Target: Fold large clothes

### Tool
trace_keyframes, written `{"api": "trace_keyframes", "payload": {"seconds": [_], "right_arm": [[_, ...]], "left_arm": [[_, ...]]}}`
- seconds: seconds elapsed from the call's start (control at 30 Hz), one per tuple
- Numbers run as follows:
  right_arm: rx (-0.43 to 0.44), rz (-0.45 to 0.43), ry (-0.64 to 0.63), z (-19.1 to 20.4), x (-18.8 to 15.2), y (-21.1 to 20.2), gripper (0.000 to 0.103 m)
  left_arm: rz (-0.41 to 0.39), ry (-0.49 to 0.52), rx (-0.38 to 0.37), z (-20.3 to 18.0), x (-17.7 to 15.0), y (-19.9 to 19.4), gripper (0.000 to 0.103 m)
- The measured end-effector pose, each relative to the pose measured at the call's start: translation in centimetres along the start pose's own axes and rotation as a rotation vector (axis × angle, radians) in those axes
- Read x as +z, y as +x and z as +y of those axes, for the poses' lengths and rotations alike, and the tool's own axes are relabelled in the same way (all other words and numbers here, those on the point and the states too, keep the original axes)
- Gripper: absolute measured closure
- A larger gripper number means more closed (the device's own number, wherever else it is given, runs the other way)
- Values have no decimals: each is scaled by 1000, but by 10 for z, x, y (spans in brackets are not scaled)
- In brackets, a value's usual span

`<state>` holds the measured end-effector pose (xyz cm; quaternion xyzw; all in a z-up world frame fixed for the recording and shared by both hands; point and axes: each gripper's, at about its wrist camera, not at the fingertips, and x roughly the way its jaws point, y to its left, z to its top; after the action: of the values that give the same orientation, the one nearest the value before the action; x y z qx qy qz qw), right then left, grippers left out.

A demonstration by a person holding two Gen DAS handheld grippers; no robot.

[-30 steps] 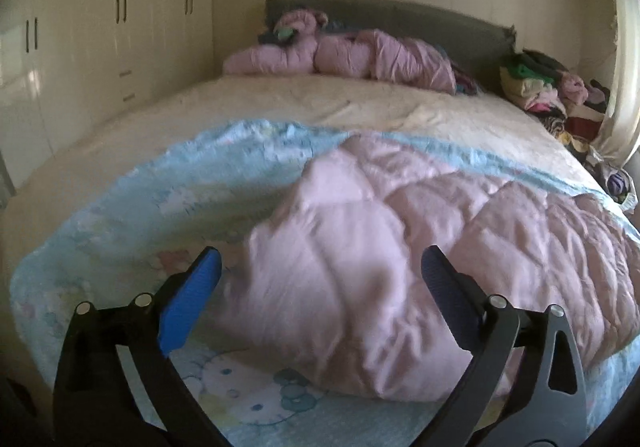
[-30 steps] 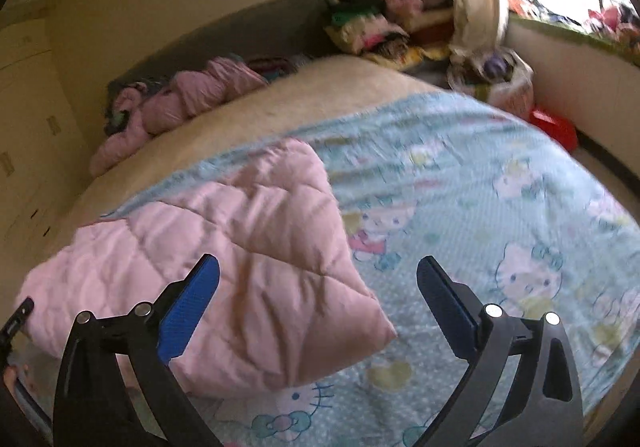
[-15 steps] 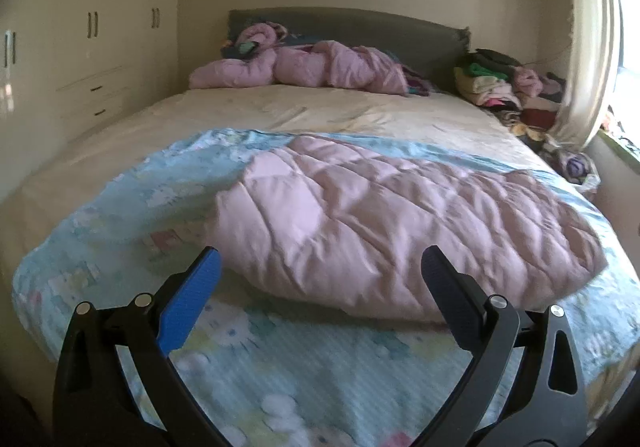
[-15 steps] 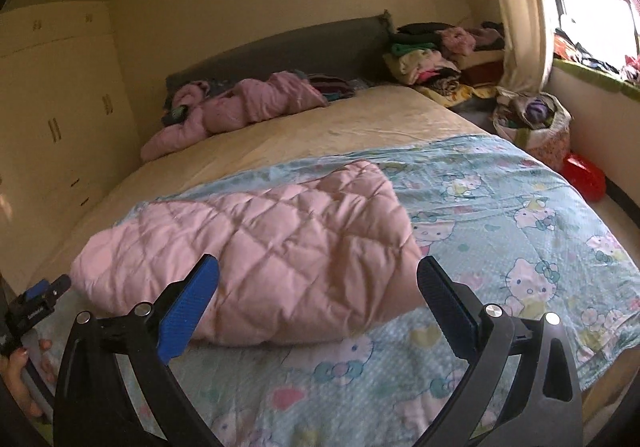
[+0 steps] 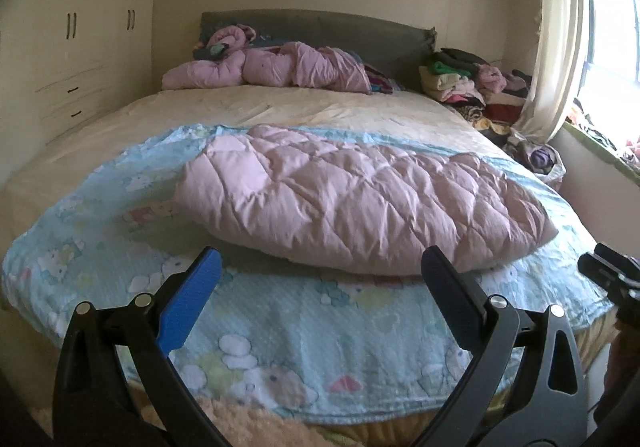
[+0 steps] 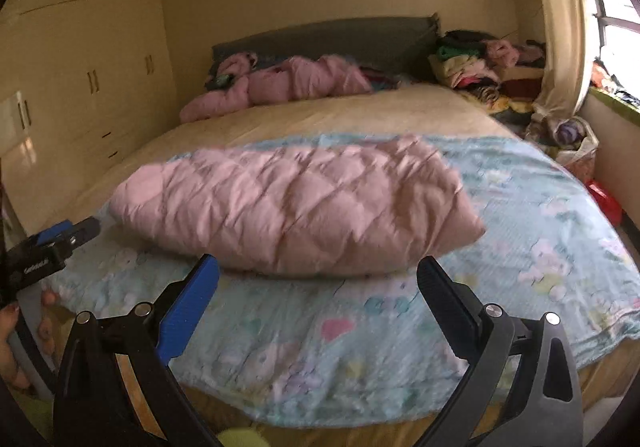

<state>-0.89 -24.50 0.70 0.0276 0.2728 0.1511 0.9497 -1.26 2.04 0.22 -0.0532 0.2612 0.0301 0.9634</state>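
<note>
A folded pink quilted garment (image 5: pixel 360 199) lies across the light blue cartoon-print blanket (image 5: pixel 280 347) at the foot of the bed; it also shows in the right wrist view (image 6: pixel 296 207) on the blanket (image 6: pixel 320 347). My left gripper (image 5: pixel 320 307) is open and empty, held back from the bed's foot edge. My right gripper (image 6: pixel 318 303) is open and empty, also back from the edge. The right gripper's tip shows at the right edge of the left wrist view (image 5: pixel 612 279), and the left gripper's tip at the left of the right wrist view (image 6: pixel 52 243).
A crumpled pink duvet (image 5: pixel 280 67) lies by the grey headboard (image 5: pixel 320 27). Piles of clothes (image 5: pixel 472 83) sit at the back right beside a curtain (image 5: pixel 556 47) and window. Cream wardrobes (image 5: pixel 72 47) line the left wall. A red object (image 6: pixel 606 201) lies on the floor at right.
Both grippers have pulled back and away from the pink garment, which now lies whole on the blanket. Both stay open.
</note>
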Motion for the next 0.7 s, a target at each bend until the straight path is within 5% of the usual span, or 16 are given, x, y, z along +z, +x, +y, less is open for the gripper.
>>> {"api": "trace_keyframes", "payload": {"seconds": [0.7], "right_arm": [[12,20,-27,15,-8,2,4]], "left_arm": [[5,21,39,-3,-11,-3,9]]}}
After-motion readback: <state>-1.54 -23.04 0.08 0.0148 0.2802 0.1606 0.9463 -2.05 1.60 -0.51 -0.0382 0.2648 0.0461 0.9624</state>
